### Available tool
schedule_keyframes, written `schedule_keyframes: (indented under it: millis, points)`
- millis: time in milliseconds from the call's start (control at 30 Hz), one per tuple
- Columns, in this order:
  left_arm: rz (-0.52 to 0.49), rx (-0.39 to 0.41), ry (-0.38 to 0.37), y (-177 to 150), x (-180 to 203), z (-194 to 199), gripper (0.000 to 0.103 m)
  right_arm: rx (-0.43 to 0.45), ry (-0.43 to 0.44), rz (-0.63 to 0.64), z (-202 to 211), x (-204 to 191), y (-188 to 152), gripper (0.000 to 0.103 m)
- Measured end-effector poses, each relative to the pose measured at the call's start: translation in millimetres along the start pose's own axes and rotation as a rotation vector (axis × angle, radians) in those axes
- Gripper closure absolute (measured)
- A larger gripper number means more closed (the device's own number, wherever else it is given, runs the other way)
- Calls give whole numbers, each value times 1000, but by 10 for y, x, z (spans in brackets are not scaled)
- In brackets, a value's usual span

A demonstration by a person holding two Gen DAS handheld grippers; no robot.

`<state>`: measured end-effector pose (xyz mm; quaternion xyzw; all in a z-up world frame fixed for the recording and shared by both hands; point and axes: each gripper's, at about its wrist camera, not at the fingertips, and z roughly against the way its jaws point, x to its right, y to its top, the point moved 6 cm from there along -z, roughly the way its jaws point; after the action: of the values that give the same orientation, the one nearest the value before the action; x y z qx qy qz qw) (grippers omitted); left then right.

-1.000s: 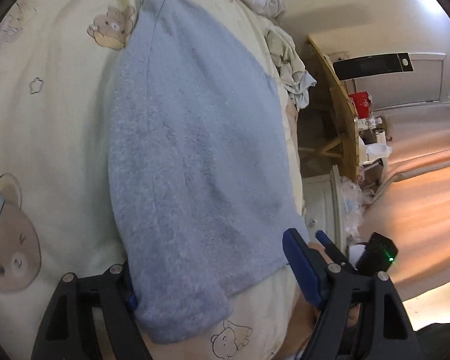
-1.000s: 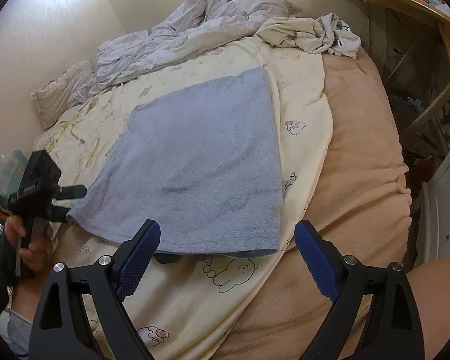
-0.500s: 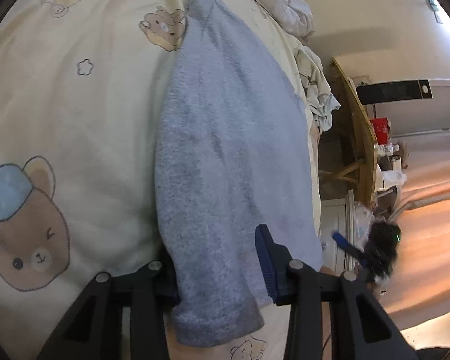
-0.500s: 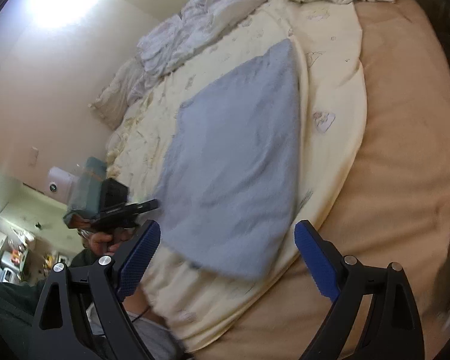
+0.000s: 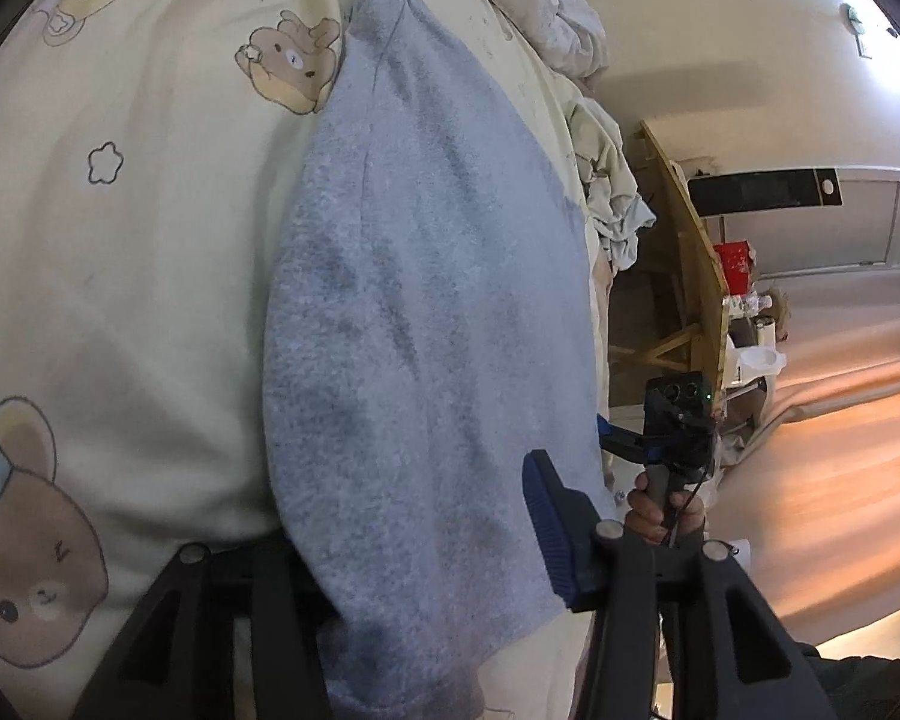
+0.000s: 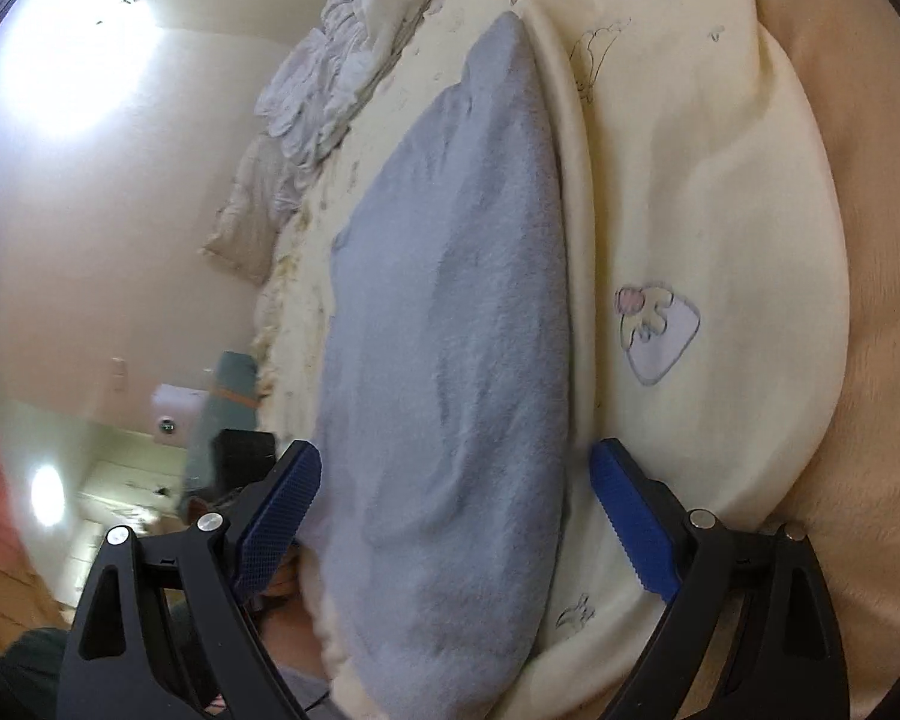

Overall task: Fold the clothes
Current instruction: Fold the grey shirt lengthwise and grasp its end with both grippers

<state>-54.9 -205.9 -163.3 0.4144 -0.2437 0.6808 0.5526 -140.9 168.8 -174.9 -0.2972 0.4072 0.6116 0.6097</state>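
Lying flat, one blue towel, two hand-held grippers

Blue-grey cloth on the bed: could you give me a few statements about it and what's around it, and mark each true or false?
1. The blue-grey cloth lies on a cream sheet printed with bears. True.
2. The right gripper is clamped shut. False: its jaws stand open, with the near end of the cloth between them.
3. Crumpled white bedding is heaped at the far end of the bed. True.
4. The cloth is draped over the wooden shelf. False: it lies flat on the bed, and the shelf stands beside the bed.
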Motion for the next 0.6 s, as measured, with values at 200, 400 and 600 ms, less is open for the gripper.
schedule_keyframes:
  millis: [200,400,600]
  points:
    - [-43,-52,15,-174,125,-30,60,-198,29,17,-238,-276,-603,9]
    - [-19,-46,84,-207,46,-56,91,-53,-62,-63,-269,-280,-857,45]
    - [-41,-50,94,-232,111,-118,92,12,-74,-148,-277,-190,-964,74]
